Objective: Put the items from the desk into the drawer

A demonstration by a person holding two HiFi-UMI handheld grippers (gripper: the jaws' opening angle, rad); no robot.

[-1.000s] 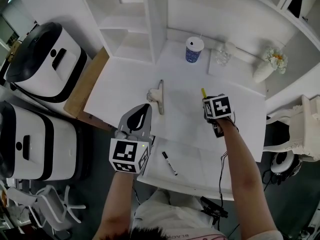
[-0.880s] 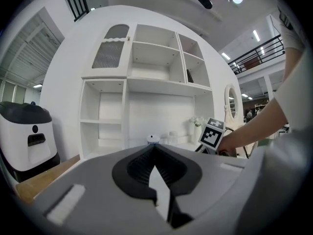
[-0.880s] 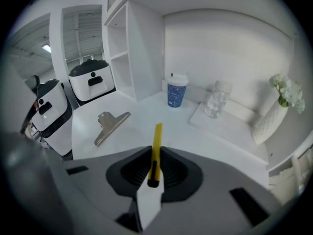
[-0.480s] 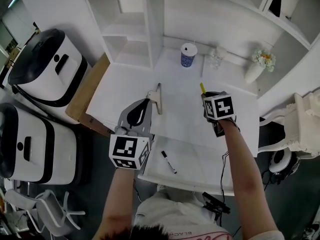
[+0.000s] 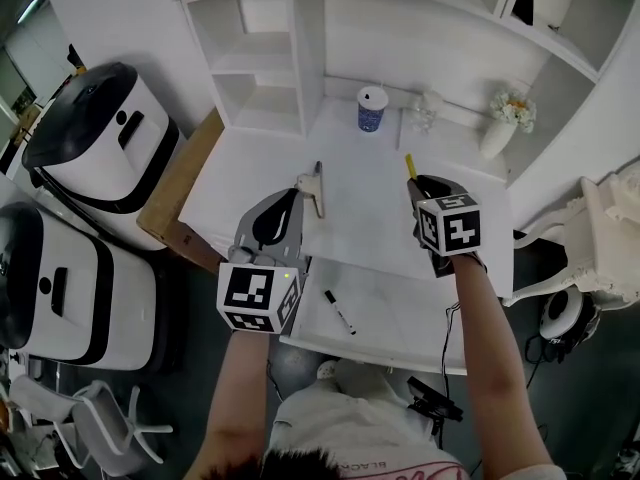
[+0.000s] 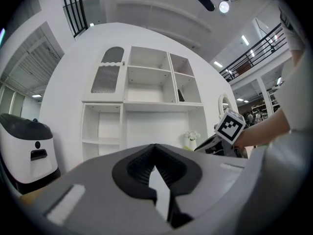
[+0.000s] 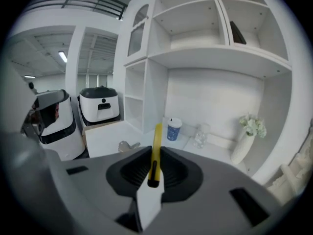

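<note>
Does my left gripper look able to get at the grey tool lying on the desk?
Probably yes: the left gripper, shut and empty, is just beside the grey tool, with only bare desk between them. Its jaws need opening first.

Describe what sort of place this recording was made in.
Probably a mock study corner inside a large hall: a white desk with built-in shelves and a flower vase, yet bulky white machines stand beside it and balcony railings show beyond.

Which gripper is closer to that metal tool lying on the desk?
Left. The left gripper hangs just left of the metal tool; the right gripper, holding a yellow pen, is well off to its right.
</note>
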